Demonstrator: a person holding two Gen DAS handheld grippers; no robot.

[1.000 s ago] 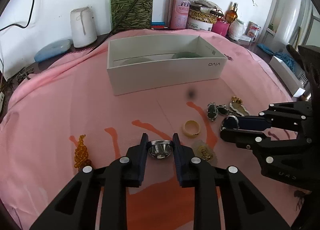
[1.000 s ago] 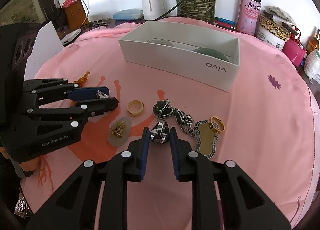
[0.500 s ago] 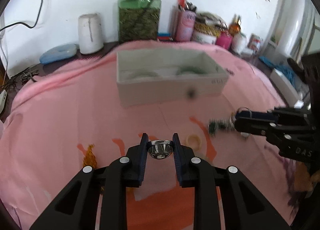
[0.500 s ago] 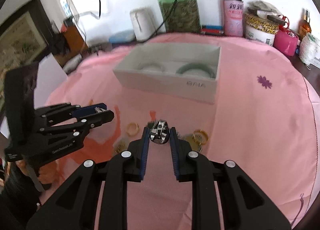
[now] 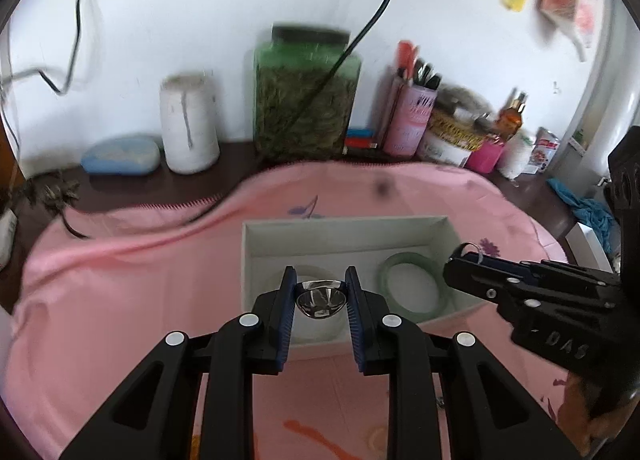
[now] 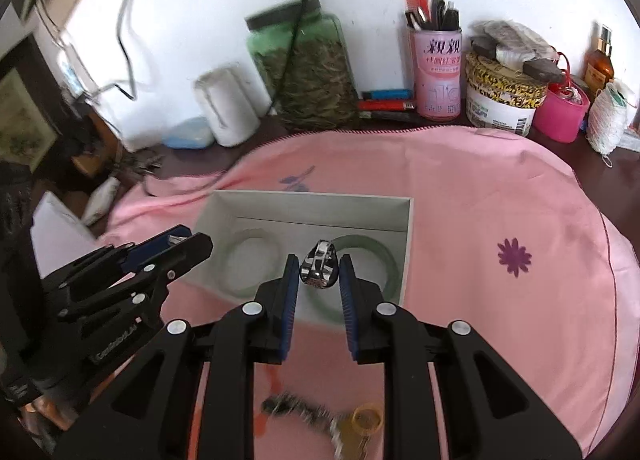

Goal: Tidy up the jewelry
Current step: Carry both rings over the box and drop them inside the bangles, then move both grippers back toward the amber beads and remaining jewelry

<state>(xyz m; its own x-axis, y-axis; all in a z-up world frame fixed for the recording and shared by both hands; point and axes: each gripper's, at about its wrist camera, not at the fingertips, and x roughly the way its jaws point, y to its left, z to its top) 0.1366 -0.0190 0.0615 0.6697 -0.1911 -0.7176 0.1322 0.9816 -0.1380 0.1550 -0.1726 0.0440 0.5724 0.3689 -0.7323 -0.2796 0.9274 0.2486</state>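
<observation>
My left gripper [image 5: 321, 292] is shut on a wide silver ring [image 5: 321, 302], held above the near left part of the white box [image 5: 340, 226]. My right gripper [image 6: 319, 274] is shut on a silver ring with dark checks [image 6: 319, 270], over the same white box [image 6: 308, 200]. Inside the box lie two pale green bangles, one at the right [image 5: 410, 292] and a fainter one at the left [image 6: 250, 262]. In the left wrist view the right gripper [image 5: 460, 260] hangs over the box's right end. In the right wrist view the left gripper [image 6: 188, 244] hovers at the box's left end.
A pink cloth [image 6: 500, 196] covers the table. More jewelry, a dark chain [image 6: 288, 406] and a gold ring [image 6: 366, 418], lies on it near me. Along the back wall stand a green jar [image 5: 306, 96], a white container [image 5: 188, 128], a pink pen cup [image 6: 438, 72] and tins.
Both grippers have risen and moved forward from the loose jewelry to over the white box, each still holding its ring. The box now lies right under the fingertips.
</observation>
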